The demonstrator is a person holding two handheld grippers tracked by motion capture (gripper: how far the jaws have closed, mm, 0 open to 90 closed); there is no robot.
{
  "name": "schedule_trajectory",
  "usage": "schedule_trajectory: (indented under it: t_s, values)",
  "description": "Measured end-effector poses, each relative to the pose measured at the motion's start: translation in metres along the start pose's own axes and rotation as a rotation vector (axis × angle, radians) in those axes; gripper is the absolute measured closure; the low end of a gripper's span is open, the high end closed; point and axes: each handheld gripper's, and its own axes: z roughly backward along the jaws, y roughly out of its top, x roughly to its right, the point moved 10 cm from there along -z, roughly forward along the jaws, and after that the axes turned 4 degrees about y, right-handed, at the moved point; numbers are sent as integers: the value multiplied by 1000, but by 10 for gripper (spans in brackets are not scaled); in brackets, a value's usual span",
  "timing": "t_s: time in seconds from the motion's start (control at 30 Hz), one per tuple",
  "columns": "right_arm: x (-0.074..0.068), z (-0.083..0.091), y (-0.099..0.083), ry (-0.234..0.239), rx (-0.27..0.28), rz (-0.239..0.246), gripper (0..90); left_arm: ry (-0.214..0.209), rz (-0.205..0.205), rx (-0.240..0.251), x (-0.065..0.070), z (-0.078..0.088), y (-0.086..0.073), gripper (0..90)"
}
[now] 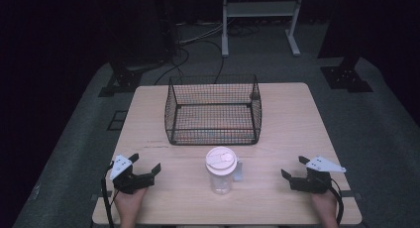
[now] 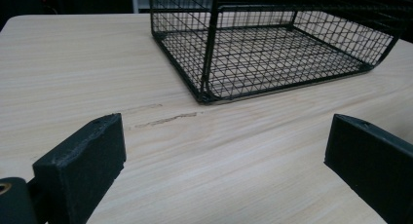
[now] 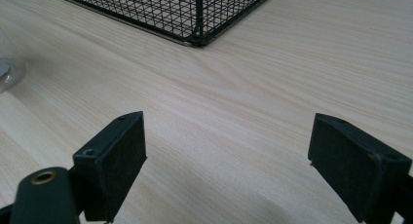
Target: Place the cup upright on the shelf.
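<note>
Lidded cup (image 1: 221, 170) upright on table (image 1: 277, 139), midway between 2 grippers, just before wire basket (image 1: 213, 109). Left hand-held gripper (image 1: 146, 163) and right hand-held gripper (image 1: 293, 167): jaws wide apart, empty. Neither clearly nearer.

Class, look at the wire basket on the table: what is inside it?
Nothing shows inside the basket: through its mesh only the wooden table is seen. The cup stands outside, in front of it. A faint reddish streak along the near bottom edge cannot be identified.
</note>
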Motion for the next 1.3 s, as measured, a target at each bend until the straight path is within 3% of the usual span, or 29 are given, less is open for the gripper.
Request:
schedule_trajectory:
  t_s: [0.3,0.63,0.93,1.3]
  values:
    - [0,0,0,2,4,-4,129,-24,-16,1,9,-2,1,4]
    - [0,0,0,-4,0,-1,129,-54,-61,5,21,-1,5,4]
    - [0,0,0,-3,-3,3,129,-116,-135,10,44,-4,20,4]
    - [0,0,0,-6,-5,0,129,-173,-161,13,59,-5,30,4]
